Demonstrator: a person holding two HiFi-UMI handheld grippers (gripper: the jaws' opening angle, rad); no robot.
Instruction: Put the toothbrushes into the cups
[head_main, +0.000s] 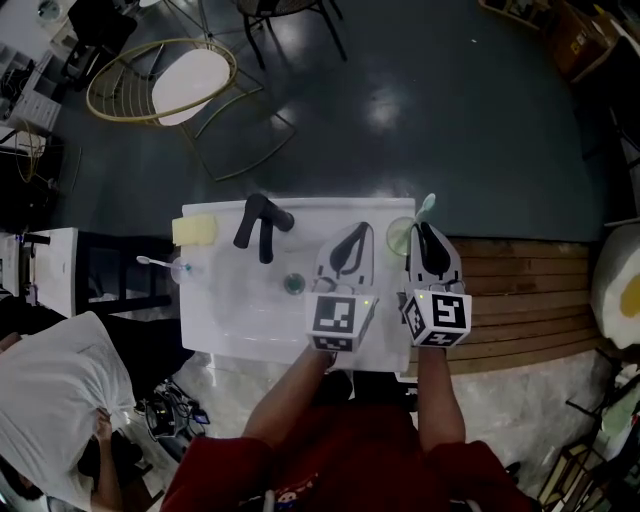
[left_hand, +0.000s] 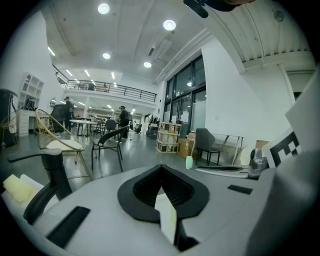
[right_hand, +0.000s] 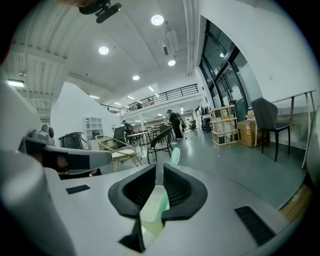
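Note:
My right gripper (head_main: 424, 230) is shut on a pale green toothbrush (right_hand: 159, 196). Its brush head (head_main: 428, 206) sticks out past the jaw tips, pointing away from me, and also shows as a green toothbrush head (left_hand: 189, 162) in the left gripper view. A green cup (head_main: 399, 237) stands just left of those tips at the basin's right edge. My left gripper (head_main: 354, 233) hovers over the right part of the white basin (head_main: 230, 320), jaws shut and tips touching. At the basin's left edge a clear cup (head_main: 184, 270) holds a white toothbrush (head_main: 155, 262).
A black faucet (head_main: 262, 225) rises at the back of the basin, with a yellow sponge (head_main: 195, 230) to its left. A drain (head_main: 293, 284) sits mid-basin. A slatted wooden surface (head_main: 530, 290) adjoins on the right. A person in white (head_main: 50, 400) crouches at lower left.

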